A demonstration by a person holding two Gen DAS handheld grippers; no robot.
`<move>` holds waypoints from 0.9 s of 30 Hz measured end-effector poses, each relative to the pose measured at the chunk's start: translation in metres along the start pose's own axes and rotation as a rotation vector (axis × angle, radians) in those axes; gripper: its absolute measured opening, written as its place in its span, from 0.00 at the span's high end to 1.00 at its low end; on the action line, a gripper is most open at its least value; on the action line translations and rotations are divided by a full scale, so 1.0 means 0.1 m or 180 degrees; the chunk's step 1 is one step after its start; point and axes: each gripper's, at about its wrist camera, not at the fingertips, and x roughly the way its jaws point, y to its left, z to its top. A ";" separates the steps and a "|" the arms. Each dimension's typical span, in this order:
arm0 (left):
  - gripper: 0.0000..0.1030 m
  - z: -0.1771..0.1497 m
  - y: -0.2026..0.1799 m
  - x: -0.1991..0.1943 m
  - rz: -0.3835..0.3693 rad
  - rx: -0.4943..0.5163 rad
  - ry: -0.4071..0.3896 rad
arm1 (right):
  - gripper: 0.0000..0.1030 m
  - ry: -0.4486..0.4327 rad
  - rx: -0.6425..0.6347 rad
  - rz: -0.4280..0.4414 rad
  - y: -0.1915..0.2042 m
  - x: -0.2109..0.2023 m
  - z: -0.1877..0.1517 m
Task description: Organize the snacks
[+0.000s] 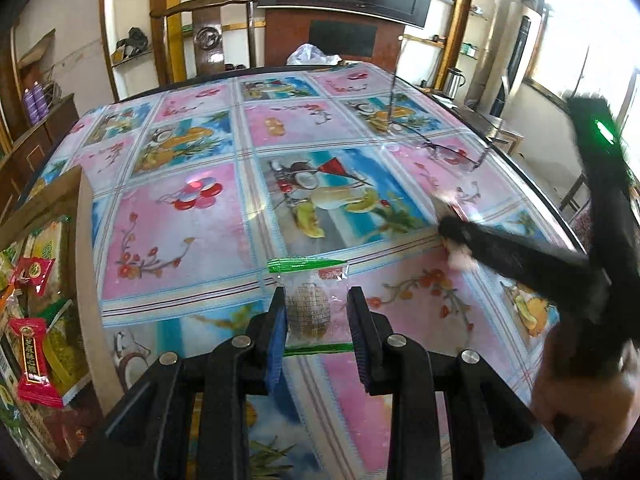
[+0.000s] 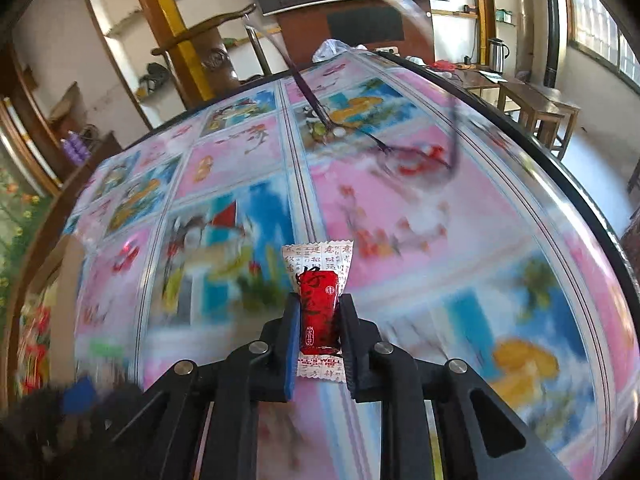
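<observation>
A clear snack packet with green ends (image 1: 309, 305) lies on the patterned tablecloth (image 1: 184, 224) between the open fingers of my left gripper (image 1: 317, 306). The pads stand either side of it with gaps showing. A cardboard box (image 1: 86, 264) at the left holds several snacks, among them red packets (image 1: 34, 364). My right gripper (image 2: 319, 312) is shut on a red and white wrapped snack (image 2: 318, 308), held above the table. In the left wrist view the right gripper (image 1: 452, 240) is blurred at the right.
A pair of glasses (image 1: 452, 148) lies on the far right part of the table and also shows in the right wrist view (image 2: 416, 156). A wooden chair (image 1: 208, 36) stands behind the table. The round table edge (image 1: 552, 204) curves along the right.
</observation>
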 end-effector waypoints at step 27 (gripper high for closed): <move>0.73 -0.12 -0.33 -0.14 -0.0238 0.0304 -0.0117 | 0.81 -0.0416 0.0341 0.0867 -0.46 -0.76 -0.59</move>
